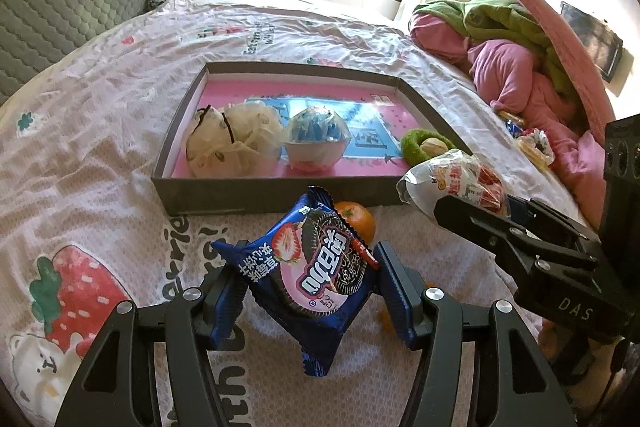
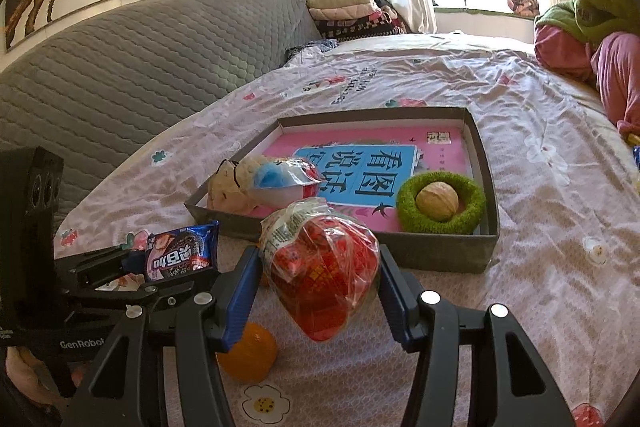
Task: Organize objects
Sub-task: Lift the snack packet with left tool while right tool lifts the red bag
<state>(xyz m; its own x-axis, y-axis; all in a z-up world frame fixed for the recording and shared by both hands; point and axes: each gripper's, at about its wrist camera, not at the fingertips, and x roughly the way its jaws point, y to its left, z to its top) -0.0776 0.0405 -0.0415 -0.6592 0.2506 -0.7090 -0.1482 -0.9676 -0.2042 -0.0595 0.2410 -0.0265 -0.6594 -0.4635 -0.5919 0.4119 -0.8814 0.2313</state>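
My left gripper point(image 1: 308, 291) is shut on a blue Oreo packet point(image 1: 320, 267) and holds it above the bedsheet, just in front of the grey box point(image 1: 248, 193). My right gripper point(image 2: 320, 287) is shut on a clear bag of red snacks point(image 2: 324, 271), near the box's front wall point(image 2: 432, 255). The bag also shows in the left wrist view point(image 1: 460, 183), the packet in the right wrist view point(image 2: 180, 251). In the box lie a cream mesh pouf point(image 1: 232, 135), a blue-topped cup point(image 1: 316, 139) and a green ring holding a walnut point(image 2: 438, 203). An orange point(image 2: 250, 351) lies on the sheet below the grippers.
The box's floor is a pink and blue book cover point(image 2: 360, 163). A heap of pink and green bedding point(image 1: 520, 59) lies at the right. A grey quilted headboard point(image 2: 140, 67) stands at the left. More snack wrappers point(image 1: 534, 145) lie by the bedding.
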